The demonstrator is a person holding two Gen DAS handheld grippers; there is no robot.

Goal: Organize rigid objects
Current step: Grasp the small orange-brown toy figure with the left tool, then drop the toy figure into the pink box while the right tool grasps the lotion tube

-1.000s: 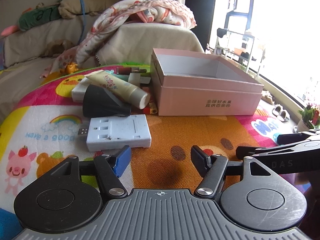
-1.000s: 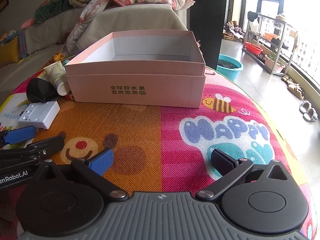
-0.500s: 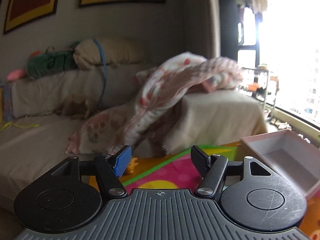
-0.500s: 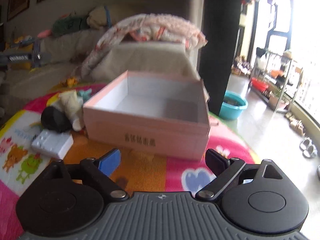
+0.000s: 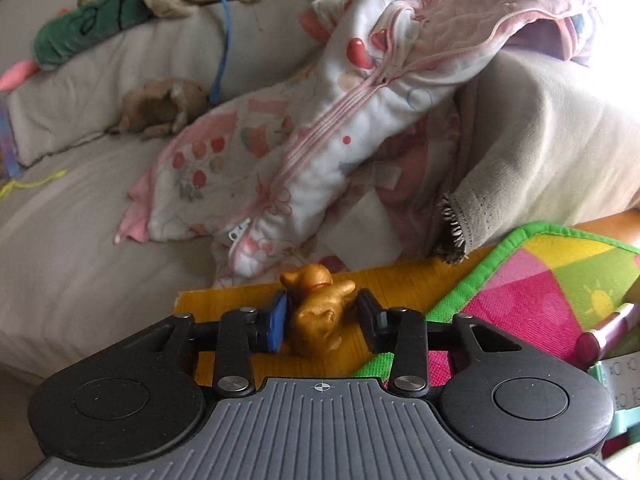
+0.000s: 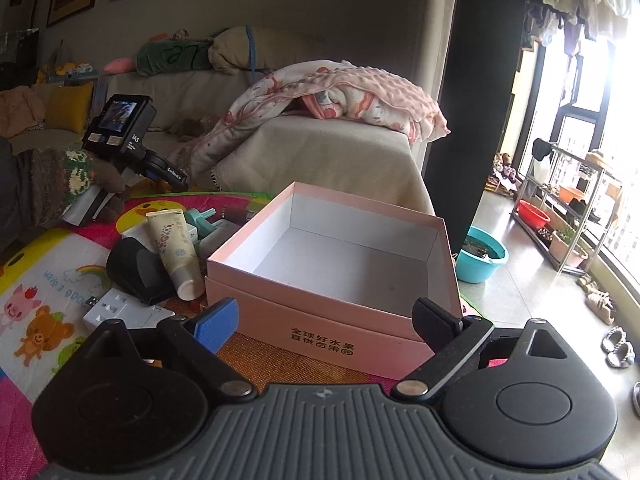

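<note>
In the left wrist view a small golden animal figurine (image 5: pixel 316 314) stands on the wooden table edge between the fingers of my left gripper (image 5: pixel 322 320). The blue left pad (image 5: pixel 276 322) touches it; the black right pad (image 5: pixel 367 316) is at its side, so the jaws are nearly closed around it. In the right wrist view my right gripper (image 6: pixel 326 320) is open and empty, held above the near wall of the empty pink box (image 6: pixel 320 332). Left of the box lie a cream tube (image 6: pixel 174 250), a black cone-shaped object (image 6: pixel 138 270) and a white power adapter (image 6: pixel 124 306).
A sofa with a patterned blanket (image 5: pixel 340 120) runs behind the table edge. The colourful play mat (image 5: pixel 540 280) covers the table; a dark red lipstick (image 5: pixel 604 328) lies on it at the right. The left gripper body (image 6: pixel 124 136) shows at the left of the right wrist view.
My left gripper swung away from the adapter to the far table edge and came down around the golden figurine, its jaws narrowing. My right gripper rose and now looks down into the pink box.
</note>
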